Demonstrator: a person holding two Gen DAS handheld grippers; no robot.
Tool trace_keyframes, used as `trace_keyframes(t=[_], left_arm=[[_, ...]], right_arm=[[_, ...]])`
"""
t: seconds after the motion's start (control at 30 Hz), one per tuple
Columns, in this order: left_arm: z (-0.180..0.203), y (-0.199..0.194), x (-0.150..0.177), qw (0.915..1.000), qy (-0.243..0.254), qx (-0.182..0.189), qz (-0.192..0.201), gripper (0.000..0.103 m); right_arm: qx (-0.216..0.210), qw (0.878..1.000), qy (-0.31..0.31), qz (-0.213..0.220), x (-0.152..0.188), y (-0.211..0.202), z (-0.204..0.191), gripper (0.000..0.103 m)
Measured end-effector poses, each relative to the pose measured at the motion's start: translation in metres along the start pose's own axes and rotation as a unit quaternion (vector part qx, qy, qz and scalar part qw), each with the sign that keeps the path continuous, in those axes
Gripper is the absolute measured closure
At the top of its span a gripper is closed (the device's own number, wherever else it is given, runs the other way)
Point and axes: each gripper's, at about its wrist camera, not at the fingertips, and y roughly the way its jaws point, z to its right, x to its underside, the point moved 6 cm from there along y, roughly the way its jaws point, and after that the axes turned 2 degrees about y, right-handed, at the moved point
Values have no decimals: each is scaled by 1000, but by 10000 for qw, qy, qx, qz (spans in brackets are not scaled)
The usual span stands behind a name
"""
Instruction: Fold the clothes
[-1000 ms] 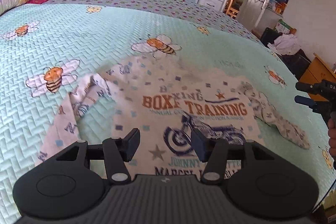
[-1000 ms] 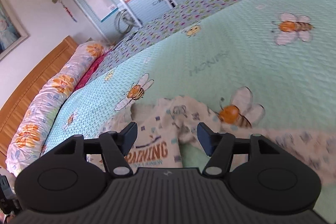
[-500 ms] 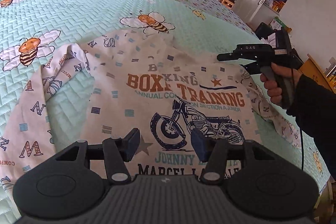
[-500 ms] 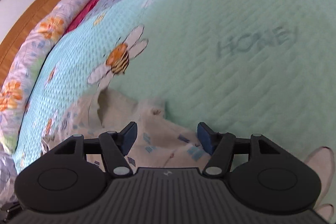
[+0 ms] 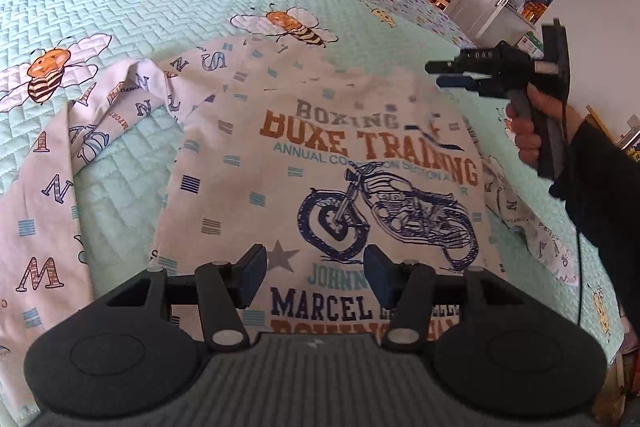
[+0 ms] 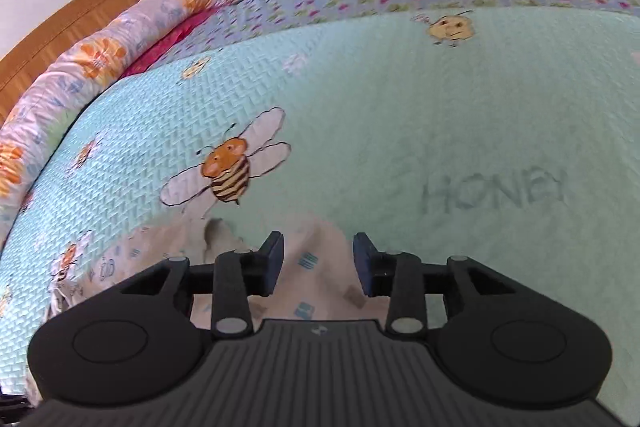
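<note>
1. The bed (image 5: 120,7), under a mint quilted cover printed with bees, fills both views. Its far end runs into a purple flowered strip. In the right wrist view a long flowered bolster (image 6: 92,55) lies along the wooden headboard (image 6: 80,7).
2. The shirt (image 5: 320,163) lies spread face up on the bed, and its motorcycle print and "BOXE TRAINING" lettering can be read. Its lower hem is hidden behind the left gripper's body. One lettered sleeve (image 5: 48,187) trails off the shirt's left side, crumpled near the shoulder, and runs out of frame. The other sleeve (image 5: 520,211) is partly hidden behind the person's forearm.
3. The left gripper (image 5: 312,273) hovers over the lower part of the shirt's print. Its blue-padded fingers (image 5: 252,275) are spread wide with nothing between them.
4. The right gripper (image 5: 444,75), seen from the left wrist view, is held in the right hand (image 5: 528,131) above the shirt's upper right shoulder. In its own view its fingers (image 6: 274,263) stand apart, and a raised ridge of shirt fabric lies between them. Whether the pads touch the cloth cannot be made out.
5. The collar area of the shirt is blurred and washed out in both views.
</note>
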Motion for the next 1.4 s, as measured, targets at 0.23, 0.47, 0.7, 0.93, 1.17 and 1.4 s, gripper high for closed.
trace_keyframes(t=[0.23,0.47,0.7,0.93,1.17,1.4], left_arm=[[-14,-13,0,9998,-188,-53,79,46],[-25,-27,-67,9949,452,-648,621,39],[-61,43,-159,9857,1166,-1172,330,38],[-96,126,-195,9931,562,-973,-347,42],[-96,140,-189,9977,233,-385,-508,92],[-100,134,-190,9992,108,-176,-355,100]], right_arm=[[295,9959,819,233,59,-67,66,48],[-172,9874,1334,837,143,-131,52,44],[-551,9747,1847,1134,201,-126,35,37],[-666,9709,1743,1503,209,-123,36,37],[-802,9660,1889,1571,207,-121,42,37],[-837,9645,1929,1598,211,-122,42,37]])
